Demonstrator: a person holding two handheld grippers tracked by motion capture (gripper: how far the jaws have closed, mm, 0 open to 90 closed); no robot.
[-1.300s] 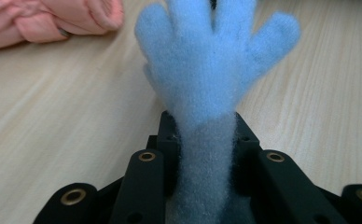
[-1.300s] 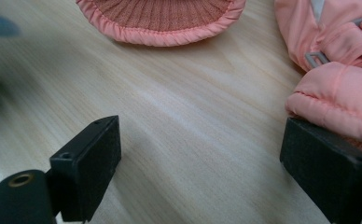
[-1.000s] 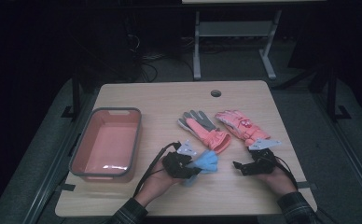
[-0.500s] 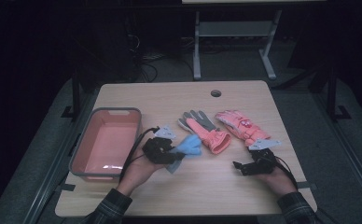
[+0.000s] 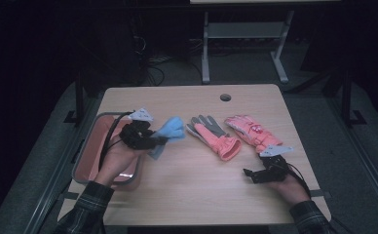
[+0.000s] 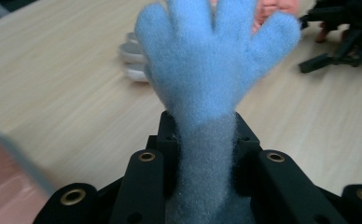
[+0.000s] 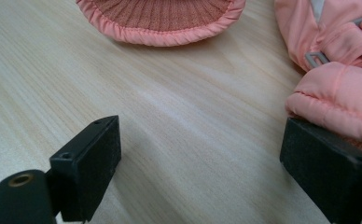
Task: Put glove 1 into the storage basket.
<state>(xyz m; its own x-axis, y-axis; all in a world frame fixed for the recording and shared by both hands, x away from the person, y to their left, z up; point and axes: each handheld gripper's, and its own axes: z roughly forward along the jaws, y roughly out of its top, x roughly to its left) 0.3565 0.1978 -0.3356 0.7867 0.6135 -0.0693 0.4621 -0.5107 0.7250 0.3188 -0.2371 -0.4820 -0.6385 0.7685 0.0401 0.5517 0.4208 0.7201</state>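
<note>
1. My left tongs [image 5: 154,141] clamp the fuzzy light-blue fleece glove [image 6: 216,60] above the wooden surface [image 5: 187,190], beside the pink plastic tray [image 5: 87,163].
2. My right tongs [image 7: 202,163] rest apart, near two salmon-pink padded gloves [image 5: 216,136].

Both grippers: black bodies, black cables, grey three-cornered top plates. Left gripper [image 5: 143,136] at frame mid-left, right gripper [image 5: 267,168] lower right. Jaws are flat black blocks with brass-ringed screw holes. Sleeves: dark plaid, bottom edge.
</note>
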